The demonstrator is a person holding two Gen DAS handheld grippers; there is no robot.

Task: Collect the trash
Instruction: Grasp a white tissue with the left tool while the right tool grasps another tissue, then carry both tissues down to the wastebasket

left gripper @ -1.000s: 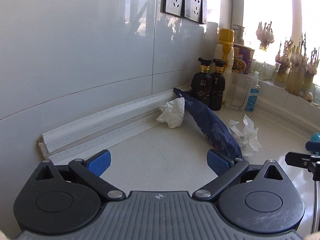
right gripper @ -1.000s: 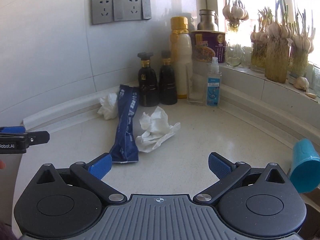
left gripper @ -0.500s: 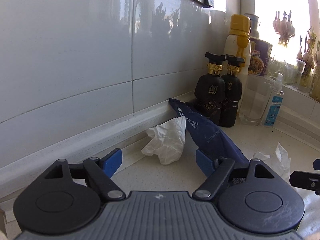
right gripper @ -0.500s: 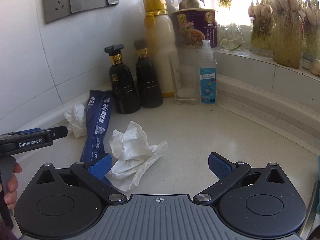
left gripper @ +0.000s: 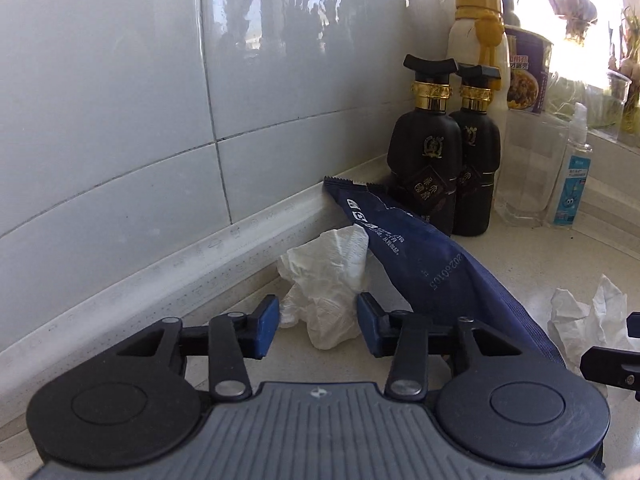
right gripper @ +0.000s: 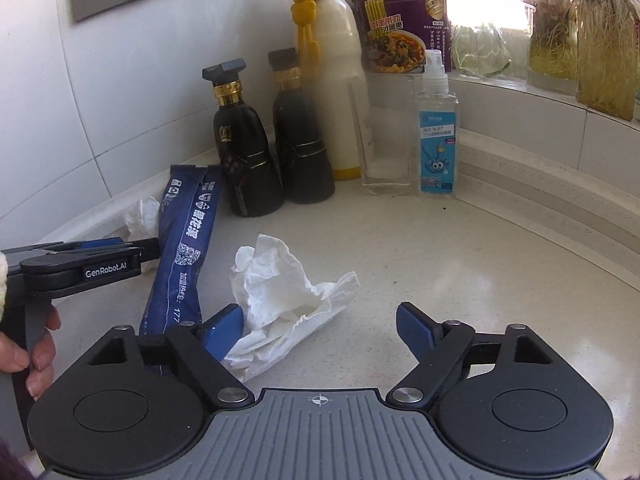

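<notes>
A crumpled white tissue (left gripper: 326, 280) lies by the wall's base strip. My left gripper (left gripper: 318, 322) has its blue pads on either side of the tissue, jaws partly closed, touching or nearly touching it. A long dark blue wrapper (left gripper: 420, 252) lies just right of it, also in the right wrist view (right gripper: 186, 240). A second crumpled tissue (right gripper: 280, 292) lies on the counter in front of my right gripper (right gripper: 320, 328), which is open; its left pad (right gripper: 222, 330) touches the tissue's edge. The left gripper (right gripper: 116, 250) shows at the left of that view.
Two black bottles (right gripper: 240, 156), a white bottle with a yellow cap (right gripper: 332, 80), a glass (right gripper: 386, 140), a spray bottle (right gripper: 436, 136) and a noodle cup (right gripper: 402, 28) stand in the corner. Plant jars (right gripper: 600, 40) line the raised sill. The tiled wall (left gripper: 120, 100) is at the left.
My left gripper moved forward to the tissue by the wall and its jaws narrowed around it. My right gripper moved forward to the second tissue, staying open.
</notes>
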